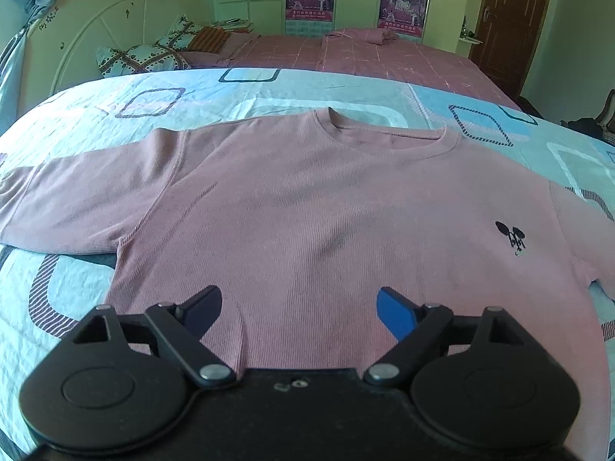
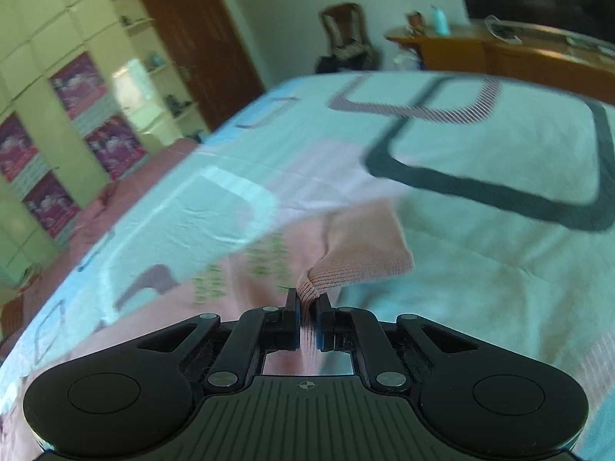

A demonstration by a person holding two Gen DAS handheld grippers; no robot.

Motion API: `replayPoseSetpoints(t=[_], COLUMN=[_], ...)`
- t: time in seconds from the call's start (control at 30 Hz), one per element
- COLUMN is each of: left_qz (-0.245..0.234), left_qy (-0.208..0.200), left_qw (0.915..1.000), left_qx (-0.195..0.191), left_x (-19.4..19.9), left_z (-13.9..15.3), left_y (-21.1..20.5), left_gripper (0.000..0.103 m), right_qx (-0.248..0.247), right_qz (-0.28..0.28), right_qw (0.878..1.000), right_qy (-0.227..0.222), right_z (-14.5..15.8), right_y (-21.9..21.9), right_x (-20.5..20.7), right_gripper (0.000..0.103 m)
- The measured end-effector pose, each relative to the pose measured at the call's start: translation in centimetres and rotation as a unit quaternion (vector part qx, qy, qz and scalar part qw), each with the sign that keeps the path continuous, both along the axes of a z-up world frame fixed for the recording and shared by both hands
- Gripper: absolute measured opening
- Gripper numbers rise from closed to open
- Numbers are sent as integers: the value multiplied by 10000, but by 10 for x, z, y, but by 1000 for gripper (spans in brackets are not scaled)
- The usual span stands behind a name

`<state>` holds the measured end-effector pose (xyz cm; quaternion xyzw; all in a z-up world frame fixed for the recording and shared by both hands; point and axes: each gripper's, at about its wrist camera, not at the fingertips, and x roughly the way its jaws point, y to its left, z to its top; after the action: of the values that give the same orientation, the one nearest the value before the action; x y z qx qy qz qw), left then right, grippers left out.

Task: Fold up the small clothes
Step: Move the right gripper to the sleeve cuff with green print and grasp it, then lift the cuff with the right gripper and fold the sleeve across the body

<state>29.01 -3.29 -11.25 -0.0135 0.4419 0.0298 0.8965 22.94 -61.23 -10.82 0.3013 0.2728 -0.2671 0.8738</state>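
Now the right gripper pinches the pink shirt's sleeve cuff; the left gripper hovers wide, empty, over the hem. Next: carry the sleeve inward.

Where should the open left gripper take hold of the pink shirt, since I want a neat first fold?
Probably the bottom hem of the pink shirt, coming in low from the near edge. It lies flat, chest up, so only an edge offers a pinch. The left gripper hovers open over it.
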Motion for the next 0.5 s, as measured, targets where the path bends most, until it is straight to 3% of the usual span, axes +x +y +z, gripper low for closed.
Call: replayPoseSetpoints(t=[0.13,0.23,0.37,0.5], left_qz=[64,133,252,297], left_qy=[-133,-219,-264,-297], left_qw=[9999,9997,9993,9990], left_qx=[7,-6,-85,-153], left_x=[-1,-4,-6,-4], left_z=[7,12,15,13], left_y=[7,15,31,46], left_gripper=[87,87,87,87], right_qx=[-375,-512,-453,-370], right_qz=[783,1516,2573,3476], right_qw=[9955,9847,9609,9335], right_qy=[-374,-684,-916,-804], right_z=[32,54,62,48], right_y=[52,108,198,286], right_x=[30,52,81,99], right_gripper=[6,6,6,6])
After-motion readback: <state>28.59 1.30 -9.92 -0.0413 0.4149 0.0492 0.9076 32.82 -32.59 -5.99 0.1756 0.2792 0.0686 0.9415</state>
